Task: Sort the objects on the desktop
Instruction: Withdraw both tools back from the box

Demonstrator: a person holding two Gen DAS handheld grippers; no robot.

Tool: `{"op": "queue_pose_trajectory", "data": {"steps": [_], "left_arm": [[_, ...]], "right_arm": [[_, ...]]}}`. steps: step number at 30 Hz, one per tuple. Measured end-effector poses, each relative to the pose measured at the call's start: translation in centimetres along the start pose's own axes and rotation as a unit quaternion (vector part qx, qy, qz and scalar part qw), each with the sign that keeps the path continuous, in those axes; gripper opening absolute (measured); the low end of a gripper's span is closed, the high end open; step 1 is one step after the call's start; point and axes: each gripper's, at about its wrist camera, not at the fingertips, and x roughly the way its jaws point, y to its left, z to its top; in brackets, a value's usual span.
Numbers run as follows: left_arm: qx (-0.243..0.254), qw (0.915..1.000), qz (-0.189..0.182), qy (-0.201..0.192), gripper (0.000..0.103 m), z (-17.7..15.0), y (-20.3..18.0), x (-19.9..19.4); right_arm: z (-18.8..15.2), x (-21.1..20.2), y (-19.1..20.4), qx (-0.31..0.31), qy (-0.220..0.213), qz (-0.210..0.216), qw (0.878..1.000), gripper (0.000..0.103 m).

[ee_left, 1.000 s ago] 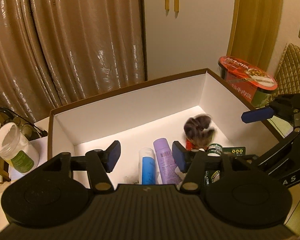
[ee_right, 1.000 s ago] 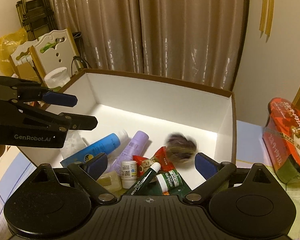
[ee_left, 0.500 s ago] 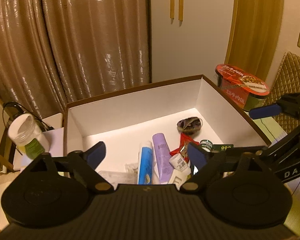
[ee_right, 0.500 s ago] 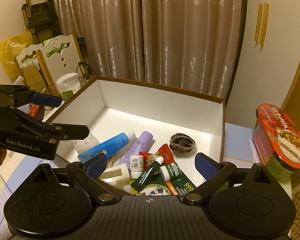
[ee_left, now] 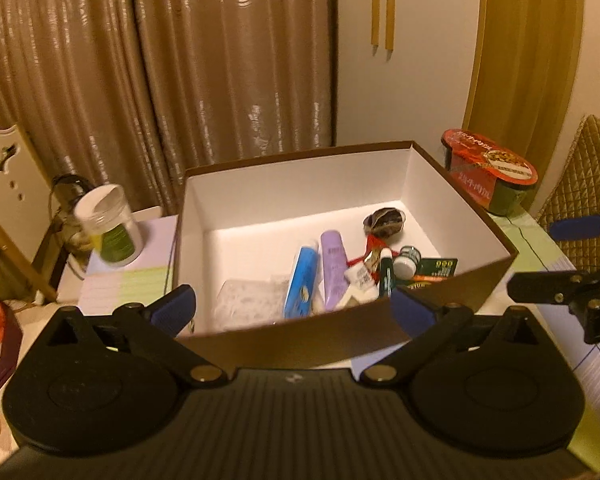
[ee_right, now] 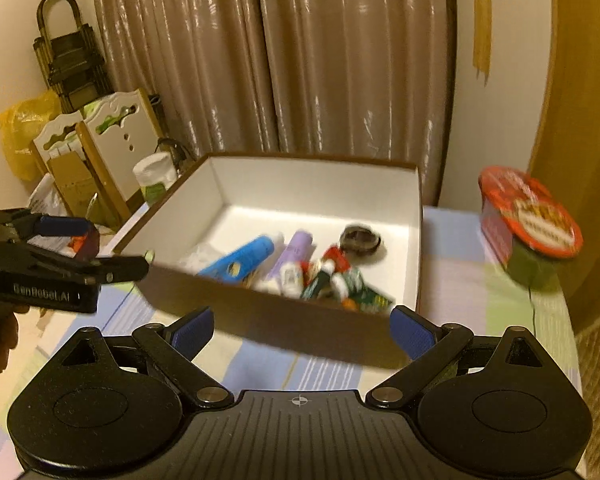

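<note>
Both grippers, left [ee_left: 292, 308] and right [ee_right: 302, 326], are held spread, empty, at 6 o'clock of white-lined brown cardboard box [ee_left: 340, 332]. Next pick likely: red-lidded noodle bowl [ee_right: 530, 232], 2 o'clock.

brown box [ee_left: 340, 332] white inside; blue tube [ee_left: 302, 282], lilac tube [ee_left: 333, 268]; red-lidded noodle bowl [ee_left: 490, 166].

Box [ee_right: 284, 332] near wall hiding tube [ee_right: 236, 266] ends, small items [ee_right: 332, 280] motion-blurred — perhaps sachets, noodle cup [ee_right: 528, 228] smeared
</note>
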Motion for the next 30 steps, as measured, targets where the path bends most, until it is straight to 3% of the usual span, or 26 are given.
{"op": "queue_pose_trajectory", "data": {"steps": [10, 17, 30], "left_arm": [[-0.046, 0.9983, 0.024, 0.026, 0.102, -2.8, -0.3, -4.5], [-0.054, 0.9970, 0.031, 0.047, 0.102, -3.6, -0.7, -5.8], [-0.055, 0.9968, 0.049, 0.030, 0.102, -0.8, 0.3, -6.4]], "right_arm": [[-1.9, -3.8, 0.9, 0.079, 0.024, -0.016, 0.996, 0.097], [-0.8, -4.8, 2.1, 0.079, 0.036, -0.035, 0.996, 0.097], [1.7, -3.3, 2.9, 0.051, 0.078, -0.053, 0.994, 0.097]]}}
